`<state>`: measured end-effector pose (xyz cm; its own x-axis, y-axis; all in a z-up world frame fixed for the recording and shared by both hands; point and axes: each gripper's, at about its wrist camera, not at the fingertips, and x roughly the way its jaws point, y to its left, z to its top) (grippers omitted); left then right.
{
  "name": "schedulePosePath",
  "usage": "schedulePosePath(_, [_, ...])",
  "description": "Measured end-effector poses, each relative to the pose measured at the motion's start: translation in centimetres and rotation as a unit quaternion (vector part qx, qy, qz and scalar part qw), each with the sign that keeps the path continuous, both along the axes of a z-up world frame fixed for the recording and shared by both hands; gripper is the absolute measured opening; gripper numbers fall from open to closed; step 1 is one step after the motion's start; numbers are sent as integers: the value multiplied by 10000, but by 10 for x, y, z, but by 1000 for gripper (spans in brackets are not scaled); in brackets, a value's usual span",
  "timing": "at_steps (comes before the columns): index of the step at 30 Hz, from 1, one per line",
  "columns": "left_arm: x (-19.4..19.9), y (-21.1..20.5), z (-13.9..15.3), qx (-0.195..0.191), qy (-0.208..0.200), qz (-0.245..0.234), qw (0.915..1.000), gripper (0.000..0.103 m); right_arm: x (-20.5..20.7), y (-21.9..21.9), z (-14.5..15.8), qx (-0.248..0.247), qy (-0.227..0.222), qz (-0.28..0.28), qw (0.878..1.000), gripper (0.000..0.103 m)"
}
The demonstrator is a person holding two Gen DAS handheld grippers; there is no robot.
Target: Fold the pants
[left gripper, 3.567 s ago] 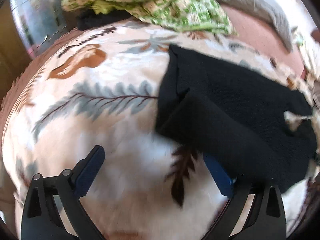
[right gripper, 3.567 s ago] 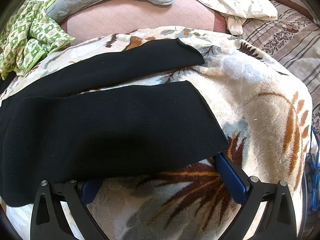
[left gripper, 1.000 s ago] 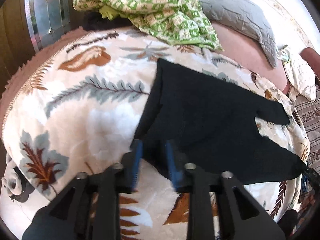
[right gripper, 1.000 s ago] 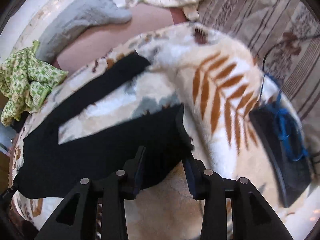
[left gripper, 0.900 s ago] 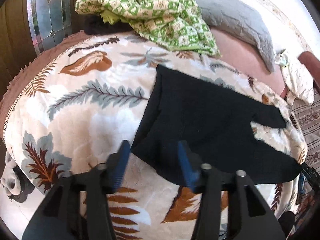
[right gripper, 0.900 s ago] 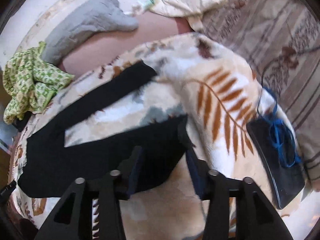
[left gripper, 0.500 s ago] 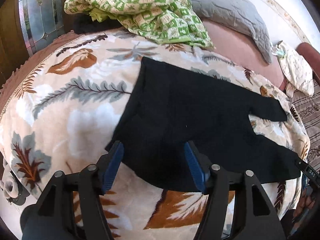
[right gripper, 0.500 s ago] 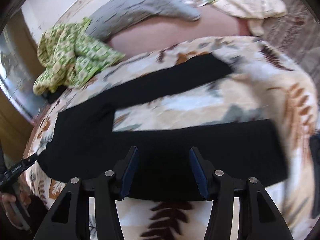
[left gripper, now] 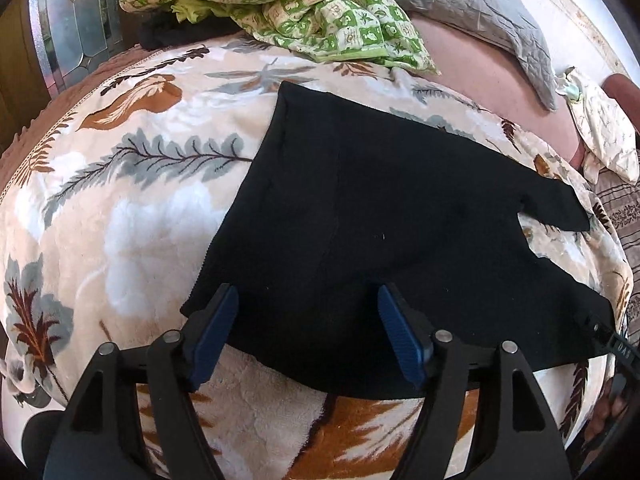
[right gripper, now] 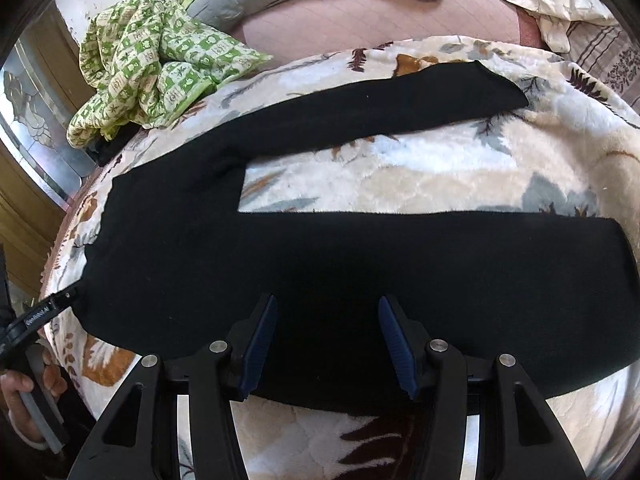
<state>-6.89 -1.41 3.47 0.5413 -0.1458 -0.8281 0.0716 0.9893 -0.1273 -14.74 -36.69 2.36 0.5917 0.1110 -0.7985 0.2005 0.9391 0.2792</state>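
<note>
Black pants [right gripper: 320,264] are lying unfolded on a leaf-print blanket [left gripper: 132,248], 2 legs spread apart, while the left gripper [left gripper: 308,332] and right gripper [right gripper: 326,340] are hovering, fingers apart, holding nothing.

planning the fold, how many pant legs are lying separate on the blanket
2: the far leg angles toward the pillows, the near leg lies just ahead of the right gripper. None looks hidden.

Only "DAS" reads, in pale letters on the other hand-held gripper [left gripper: 622,350] at the left view's right edge.
</note>
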Motion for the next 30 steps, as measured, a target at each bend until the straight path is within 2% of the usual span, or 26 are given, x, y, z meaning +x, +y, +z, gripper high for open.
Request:
schedulePosePath(2, [5,3,6,-58,-12,-46,10000,77,5,-3,6,28,-102,-14,9999,55])
schedulePosePath(3, [8,5,10,-97,-47,-56,9999,82,9,-5,10,19,-151,-3,9999,58])
schedulePosePath(4, [13,8,15,-158,-100,-62,9998,84,15,-6,14,10,-201,9,9998,62])
schedulePosePath(6, [24,11,24,-241,-133,-87,9996,86,27,-8,21,-4,-291,67,9996,65])
schedulePosePath(10, [64,16,31,-243,-49,-119,9996,87,62,-11,31,-74,-421,201,9989,70])
schedulePosePath(13, [90,19,32,-166,-51,-118,9998,87,90,-18,34,78,-440,197,9988,70])
schedulePosePath(16, [117,22,32,-239,-37,-166,9996,87,119,-24,42,-72,-469,148,9988,71])
schedulePosePath(20, [153,19,28,-274,41,-576,9980,87,161,-22,51,-437,-572,710,9949,76])
schedulePosePath(23, [169,17,23,-331,78,-866,9957,87,190,-14,49,-882,-575,1373,9849,76])
schedulePosePath(28, [194,8,8,-511,254,-1275,9902,87,225,6,32,-1737,-524,2393,9538,77])
schedulePosePath(30, [201,2,2,-510,331,-1397,9883,87,234,10,24,-1835,-451,2682,9447,77])
